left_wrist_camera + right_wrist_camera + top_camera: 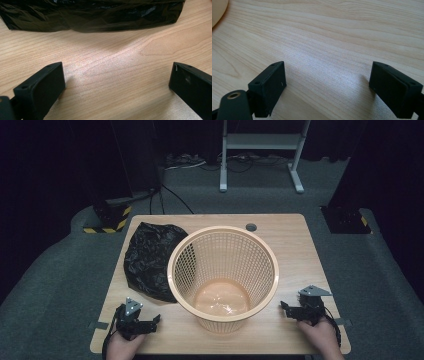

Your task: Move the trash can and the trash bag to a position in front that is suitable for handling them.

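An orange mesh basket [223,276] stands upright in the middle of the wooden table [295,245]. A crumpled black plastic bag [150,260] lies flat to its left, touching its side; the left gripper view shows the black bag [92,15] across the top, a short way ahead of the jaws. My left gripper [155,320] rests open at the table's front left, nothing between its jaws [117,82]. At the front right my right gripper [284,308] is open too, over bare wood [327,82], with the basket's base [217,10] at that view's top left corner.
A round cable hole [251,227] sits near the table's far edge. Beyond the table, a grey metal stand [260,150] and cables lie on the grey floor. Black-and-yellow striped blocks [107,220] sit at the far left and far right.
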The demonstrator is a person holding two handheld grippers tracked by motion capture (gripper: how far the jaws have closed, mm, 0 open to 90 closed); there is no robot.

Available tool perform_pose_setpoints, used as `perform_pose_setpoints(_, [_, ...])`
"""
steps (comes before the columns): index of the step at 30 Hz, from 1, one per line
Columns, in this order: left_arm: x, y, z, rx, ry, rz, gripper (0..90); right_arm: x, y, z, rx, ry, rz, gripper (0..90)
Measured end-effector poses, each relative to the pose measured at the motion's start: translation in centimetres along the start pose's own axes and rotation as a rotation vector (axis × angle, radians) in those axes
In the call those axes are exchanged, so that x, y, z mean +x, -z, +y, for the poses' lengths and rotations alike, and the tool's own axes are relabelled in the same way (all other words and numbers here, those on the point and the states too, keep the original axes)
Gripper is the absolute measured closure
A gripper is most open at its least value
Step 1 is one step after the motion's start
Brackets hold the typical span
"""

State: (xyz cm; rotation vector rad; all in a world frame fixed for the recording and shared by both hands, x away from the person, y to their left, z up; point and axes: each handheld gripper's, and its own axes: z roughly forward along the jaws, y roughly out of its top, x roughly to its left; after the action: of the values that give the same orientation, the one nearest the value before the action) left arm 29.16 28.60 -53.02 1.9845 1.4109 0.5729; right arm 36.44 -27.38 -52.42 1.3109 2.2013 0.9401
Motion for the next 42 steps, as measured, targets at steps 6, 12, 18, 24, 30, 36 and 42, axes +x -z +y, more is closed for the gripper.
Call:
perform_pose_setpoints(6, [0.0,0.0,0.0,0.001,0.002,0.003,0.5,0.0,0.0,0.0,0.000,0.000,0.001,13.2])
perform_pose_setpoints(12, [-0.1,0.0,0.0,0.001,0.003,0.005,0.5,0.0,0.0,0.0,0.000,0.000,0.002,13.2])
perform_pose_setpoints(18, [-0.1,0.0,0.0,0.000,0.005,0.005,0.5,0.0,0.0,0.0,0.000,0.000,0.001,13.1])
perform_pose_setpoints(24, [-0.1,0.1,-0.1,0.000,0.006,0.004,0.6,0.0,0.0,0.0,0.000,0.000,-0.002,12.9])
perform_pose_setpoints(30, [-0.2,0.2,-0.1,0.002,0.008,-0.008,0.7,0.1,0.2,-0.1,-0.012,-0.007,-0.013,14.7])
perform_pose_setpoints(36, [-0.6,0.7,0.7,-0.025,0.029,-0.039,0.8,0.0,0.9,-0.1,-0.063,-0.035,0.013,14.8])
perform_pose_setpoints(42, [-2.6,2.3,2.7,-0.066,-0.031,-0.085,0.5,1.2,1.9,0.6,-0.123,-0.017,0.035,14.3])
